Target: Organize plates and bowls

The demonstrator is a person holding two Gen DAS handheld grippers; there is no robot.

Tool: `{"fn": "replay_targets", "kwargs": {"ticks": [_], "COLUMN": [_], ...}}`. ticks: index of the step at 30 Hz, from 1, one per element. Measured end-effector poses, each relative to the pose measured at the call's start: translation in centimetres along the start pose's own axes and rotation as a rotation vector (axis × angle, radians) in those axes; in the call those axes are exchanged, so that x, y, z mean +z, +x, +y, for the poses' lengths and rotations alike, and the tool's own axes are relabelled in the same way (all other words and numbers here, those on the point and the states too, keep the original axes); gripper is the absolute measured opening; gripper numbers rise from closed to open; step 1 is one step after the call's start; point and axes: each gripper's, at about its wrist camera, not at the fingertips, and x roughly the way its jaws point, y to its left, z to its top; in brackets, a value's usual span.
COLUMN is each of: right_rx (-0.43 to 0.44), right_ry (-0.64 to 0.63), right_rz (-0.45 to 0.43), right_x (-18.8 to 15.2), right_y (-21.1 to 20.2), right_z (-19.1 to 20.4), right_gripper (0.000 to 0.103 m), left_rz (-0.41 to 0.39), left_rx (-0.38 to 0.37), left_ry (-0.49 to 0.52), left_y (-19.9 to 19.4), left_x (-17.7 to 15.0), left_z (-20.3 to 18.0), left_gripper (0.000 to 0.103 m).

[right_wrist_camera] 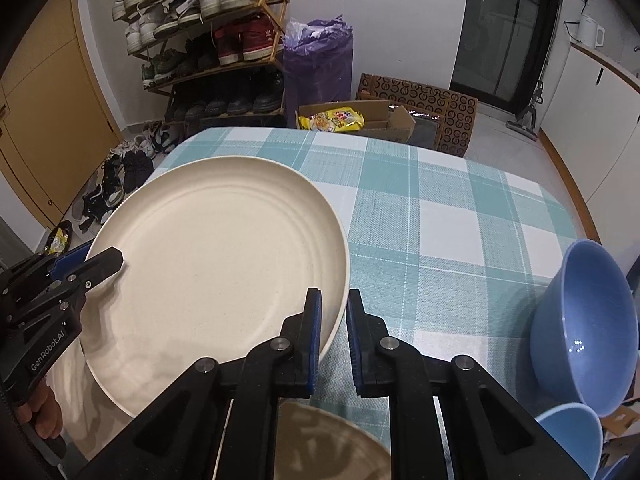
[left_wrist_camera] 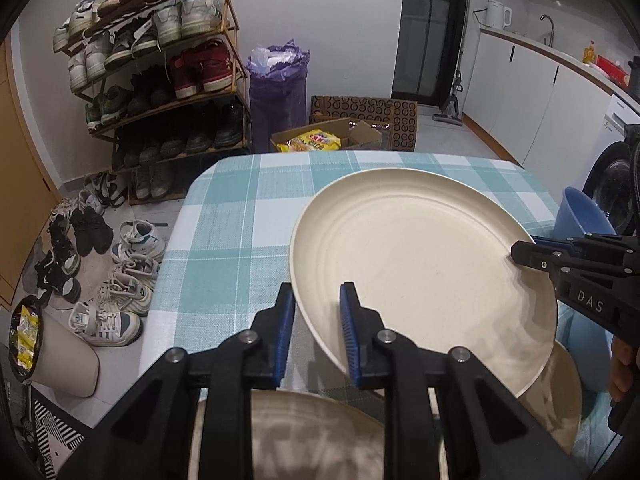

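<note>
Item: cream plate (left_wrist_camera: 420,264), large and round with a ringed well, being held tilted above the desk (left_wrist_camera: 224,216) by two tools at once. The left hand-held gripper (left_wrist_camera: 316,332) is gripping the plate's near-left rim, its blue pads (left_wrist_camera: 350,336) narrow with the rim between them. The right hand-held gripper (right_wrist_camera: 334,336) is clamping the opposite rim, one pad over the plate's face and one under its edge, jaws nearly closed. Below the raised plate, further cream plates (left_wrist_camera: 288,436) are lying at the desk's near edge, partly hidden by the gripper arms. A blue bowl (right_wrist_camera: 584,328) is standing tilted at the right of the checked teal cloth, another blue bowl (right_wrist_camera: 568,440) just beneath it. Beyond the desk: shoe rack (left_wrist_camera: 160,68), purple bag (left_wrist_camera: 278,92), cardboard boxes (left_wrist_camera: 368,116).
</note>
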Motion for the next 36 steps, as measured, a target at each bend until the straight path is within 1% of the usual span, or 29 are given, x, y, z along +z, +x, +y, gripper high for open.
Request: {"fn": "replay_targets", "kwargs": {"ticks": [8,14,22,30,36], "right_rx": [-0.002,-0.006,-0.008,-0.003,0.003], "right_ry": [0.009,0.016,0.022,0.031,0.054], "right_rz": [-0.054,-0.075,-0.101,-0.106,-0.110], "right_x": [-1.1,-2.5,-4.9,-7.2,-9.4], "right_y": [-4.5,-6.8,-9.8,-10.9,-11.3], "right_z": [-0.5,-0.8,-1.0,-0.8,-1.1], "right_gripper": [0.013,0.013,0.013,0.013,0.013], "left_rz": [-0.056,-0.077,-0.088,-0.091,-0.089], "left_rx": [-0.010,-0.018,-0.031,-0.043,-0.050], "left_ry": [0.027,0.042,0.050,0.057,0.083], "left_y": [-3.9,-5.9,-8.0,-9.2,-10.2], "left_x": [-0.1,-0.7,-2.3,-3.8,-5.5], "left_z": [-1.5,-2.4,-3.3,-3.8,-4.9], "left_gripper": [0.021,0.021,0.021,0.021,0.021]}}
